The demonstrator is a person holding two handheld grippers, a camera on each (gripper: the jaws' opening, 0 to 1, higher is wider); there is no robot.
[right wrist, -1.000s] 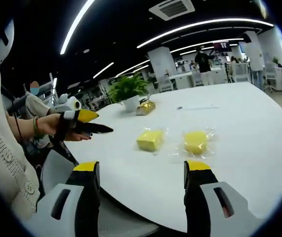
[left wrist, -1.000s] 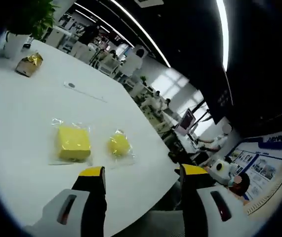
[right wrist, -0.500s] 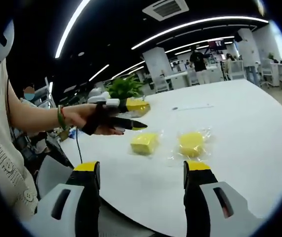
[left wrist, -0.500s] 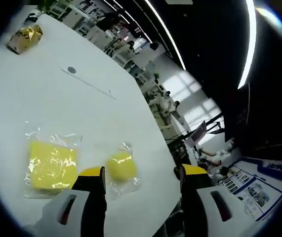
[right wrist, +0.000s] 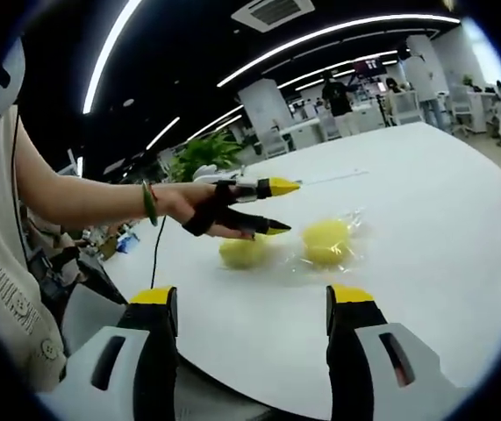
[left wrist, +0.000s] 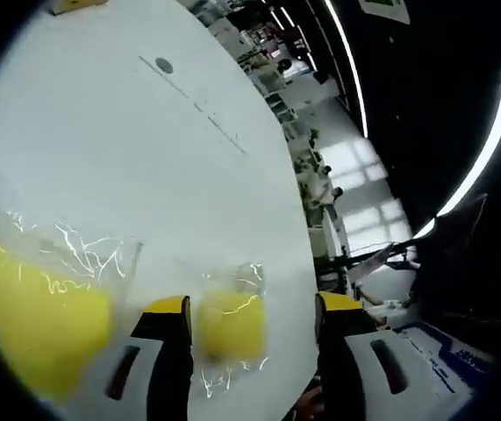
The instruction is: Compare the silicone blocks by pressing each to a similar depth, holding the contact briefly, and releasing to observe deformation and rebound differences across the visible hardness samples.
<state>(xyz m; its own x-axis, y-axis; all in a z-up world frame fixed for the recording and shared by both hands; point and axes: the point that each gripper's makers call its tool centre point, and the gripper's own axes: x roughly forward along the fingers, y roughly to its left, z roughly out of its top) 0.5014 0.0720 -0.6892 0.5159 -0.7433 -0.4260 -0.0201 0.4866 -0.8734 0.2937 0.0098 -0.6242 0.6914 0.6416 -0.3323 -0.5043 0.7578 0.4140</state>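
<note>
Your two yellow silicone blocks lie in clear plastic bags on the white table (right wrist: 425, 237), side by side and near the table's edge closest to you. In the left gripper view the smaller block (left wrist: 231, 324) sits between your left gripper's (left wrist: 248, 307) yellow-tipped jaws, which stand wide apart on either side of it; you cannot tell from the blurred picture whether either tip touches the bag. The larger block (left wrist: 35, 324) lies just beside the smaller one, outside the left jaw, its bag crinkled and glinting.

In the right gripper view your left gripper (right wrist: 272, 206) reaches in above the table, held in your hand (right wrist: 199, 203) with a green band on the wrist; its two tips are spread, the lower one just over the nearer block (right wrist: 243, 253) and the other block (right wrist: 327, 241) just beyond. Your right gripper (right wrist: 254, 298) hovers well short of both blocks, jaws wide and holding nothing. A potted plant (right wrist: 202, 153) stands behind your hand at the table's far side.
</note>
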